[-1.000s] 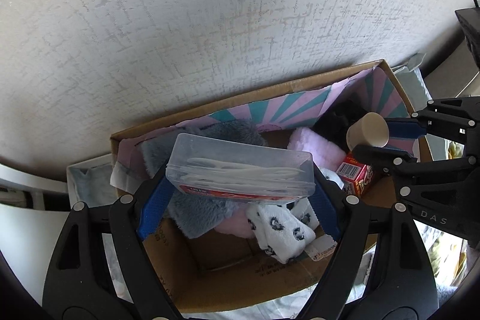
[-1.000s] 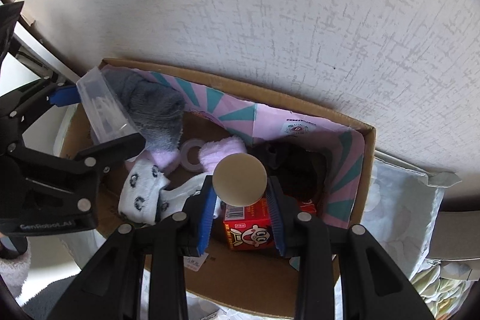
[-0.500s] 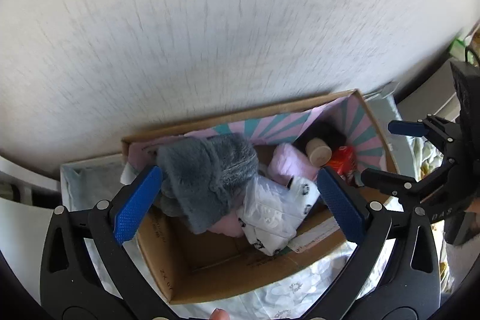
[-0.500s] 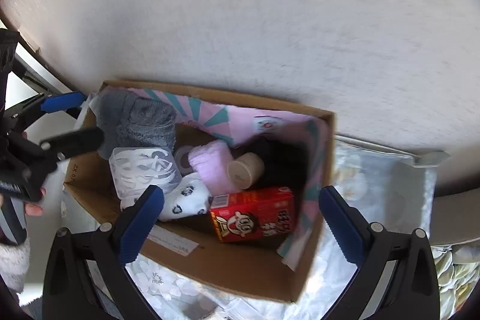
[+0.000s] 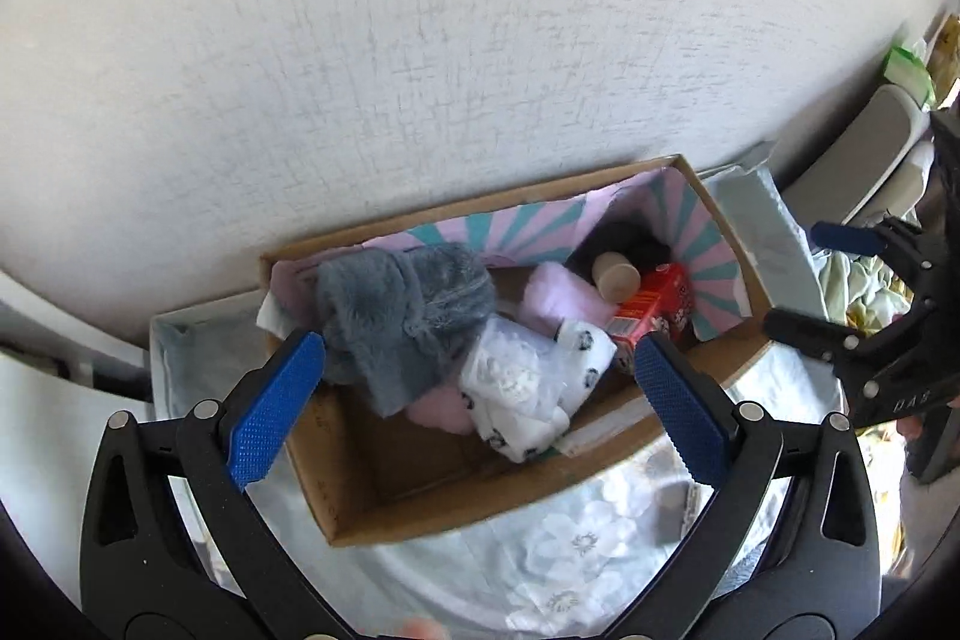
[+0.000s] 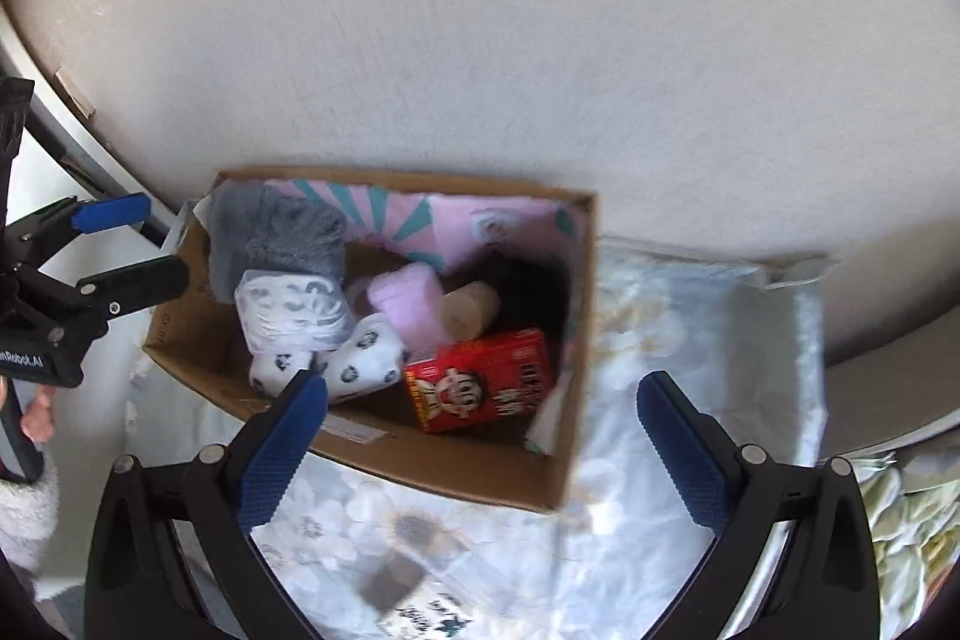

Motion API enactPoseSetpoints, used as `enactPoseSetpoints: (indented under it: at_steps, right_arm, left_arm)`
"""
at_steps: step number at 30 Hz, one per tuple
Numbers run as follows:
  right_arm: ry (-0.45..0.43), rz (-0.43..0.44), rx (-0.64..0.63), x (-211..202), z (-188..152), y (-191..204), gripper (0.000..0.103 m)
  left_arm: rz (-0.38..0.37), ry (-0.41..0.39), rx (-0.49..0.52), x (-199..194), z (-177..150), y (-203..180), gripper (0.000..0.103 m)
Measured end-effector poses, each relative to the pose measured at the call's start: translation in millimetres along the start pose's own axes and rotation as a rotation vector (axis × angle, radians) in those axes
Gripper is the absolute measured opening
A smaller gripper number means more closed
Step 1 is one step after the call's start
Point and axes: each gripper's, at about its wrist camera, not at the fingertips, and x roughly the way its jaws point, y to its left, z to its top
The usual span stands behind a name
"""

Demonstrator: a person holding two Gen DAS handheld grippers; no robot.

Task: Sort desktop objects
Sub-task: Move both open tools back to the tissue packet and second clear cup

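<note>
Both claws are wide open and empty. Left claw (image 5: 480,388) hangs above the cardboard box (image 5: 480,496), lower centre of its frame; right claw (image 6: 480,436) is above the box's near right corner, lower centre of its frame. Nothing sits between either pair of fingers.

Box stands against the white wall (image 5: 420,40) on a floral cloth (image 6: 660,340) covering the worktop. Inside, left to right in the right wrist view: grey fluffy item (image 6: 276,232), clear plastic container (image 6: 294,310) lying on it, white patterned socks (image 6: 360,370), pink fluffy item (image 6: 408,298), tan cylinder (image 6: 471,310) on its side, red carton (image 6: 480,388) lying flat, something black (image 6: 528,286) at the back, can't identify it.

Step, as I judge it: drop-off into the box is done for container and cylinder, both claws clear of the contents. Next move calls for swinging away from the box toward whatever is left loose on the worktop; no loose item shows clearly in either frame, a dark blurred thing (image 6: 390,586) at lower centre is unreadable. Keep claws open for the next pick.
</note>
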Motion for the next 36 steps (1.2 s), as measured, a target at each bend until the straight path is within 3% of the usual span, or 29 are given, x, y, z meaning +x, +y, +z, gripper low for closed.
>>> enactPoseSetpoints:
  at_steps: [3, 9, 14, 17, 20, 25, 29, 33, 36]
  right_arm:
    - [-0.034, -0.003, 0.0, -19.3, -12.2, -6.4, 0.103]
    - [-0.021, 0.026, -0.014, -37.0, -43.9, -21.0, 0.103]
    - [0.013, 0.029, -0.08, -26.5, -74.4, -25.9, 0.103]
    - [0.047, 0.035, -0.155, -15.1, -91.3, -25.1, 0.101]
    - [0.085, 0.071, -0.225, 0.2, -105.9, -21.9, 0.097]
    - [0.159, 0.142, -0.308, 30.3, -121.4, -18.3, 0.076]
    - [0.177, 0.172, -0.379, 47.3, -127.8, -13.2, 0.073]
    - [0.206, 0.202, -0.39, 64.8, -133.0, -11.0, 0.063]
    - [0.218, 0.212, -0.409, 73.3, -138.0, -7.1, 0.062]
  left_arm:
    - [-0.054, -0.007, -0.002, -13.9, -9.2, -8.0, 0.103]
    - [-0.082, -0.034, 0.057, -29.2, -42.9, -48.0, 0.103]
    - [-0.017, -0.039, 0.053, -22.1, -72.1, -79.6, 0.103]
    - [-0.028, -0.012, 0.058, -12.2, -90.4, -97.5, 0.102]
    - [-0.029, 0.02, 0.078, 1.7, -109.2, -116.6, 0.101]
    - [-0.051, 0.065, 0.066, 30.5, -147.5, -149.4, 0.097]
    - [-0.05, 0.096, 0.075, 55.0, -173.6, -171.7, 0.095]
    - [-0.043, 0.119, 0.064, 74.2, -187.5, -181.0, 0.088]
    - [-0.033, 0.114, 0.039, 83.7, -193.8, -180.9, 0.087]
